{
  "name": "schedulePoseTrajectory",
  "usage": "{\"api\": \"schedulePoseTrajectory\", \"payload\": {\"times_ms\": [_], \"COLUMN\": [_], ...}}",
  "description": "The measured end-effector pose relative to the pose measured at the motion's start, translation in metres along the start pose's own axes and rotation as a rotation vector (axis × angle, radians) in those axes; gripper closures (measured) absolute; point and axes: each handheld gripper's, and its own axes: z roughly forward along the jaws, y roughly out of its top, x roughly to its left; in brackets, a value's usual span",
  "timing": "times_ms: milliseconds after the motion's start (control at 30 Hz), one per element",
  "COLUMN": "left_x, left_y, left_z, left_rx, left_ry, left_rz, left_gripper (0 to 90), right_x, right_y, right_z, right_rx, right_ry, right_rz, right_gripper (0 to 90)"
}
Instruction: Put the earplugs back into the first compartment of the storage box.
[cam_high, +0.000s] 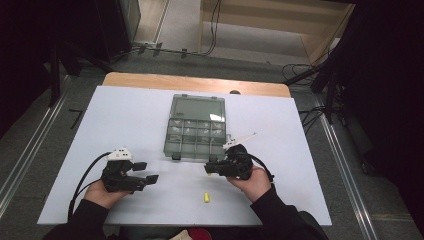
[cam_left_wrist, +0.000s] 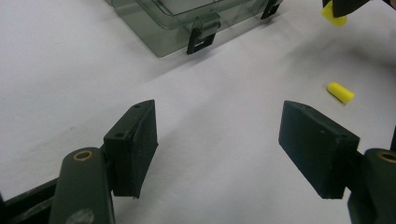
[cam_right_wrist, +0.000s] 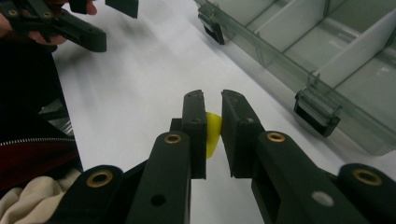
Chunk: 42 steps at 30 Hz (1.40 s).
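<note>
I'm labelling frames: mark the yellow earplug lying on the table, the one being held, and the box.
Loose earplug (cam_left_wrist: 340, 92), left gripper view, its middle.
Held earplug (cam_right_wrist: 213, 133), right gripper view, exposed side.
Compartment box (cam_high: 172, 145), high view, front-left wall.

No readable text, labels, brands, numbers or signs on any surface in view

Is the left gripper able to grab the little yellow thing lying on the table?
Probably yes. The left gripper has its jaws wide open with nothing between them, and the yellow piece lies loose on bare white table ahead, off to one side. Nothing stands between them; the right gripper holds another yellow bit, out of the way.
</note>
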Motion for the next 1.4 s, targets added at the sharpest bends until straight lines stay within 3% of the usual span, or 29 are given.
{"api": "schedulePoseTrajectory", "payload": {"times_ms": [533,1400], "left_x": [-0.001,0.0], "left_y": [0.003,0.004], "left_z": [0.003,0.003], "left_rx": [-0.001,0.0], "left_ry": [-0.011,-0.017], "left_rz": [0.007,0.006], "left_gripper": [28.1,28.1], "right_x": [-0.002,-0.002], "right_y": [0.023,0.064], "right_z": [-0.008,0.001], "right_rx": [-0.05,-0.072], "right_ry": [-0.006,-0.011], "right_rz": [-0.002,-0.015], "right_gripper": [77.7,77.7]}}
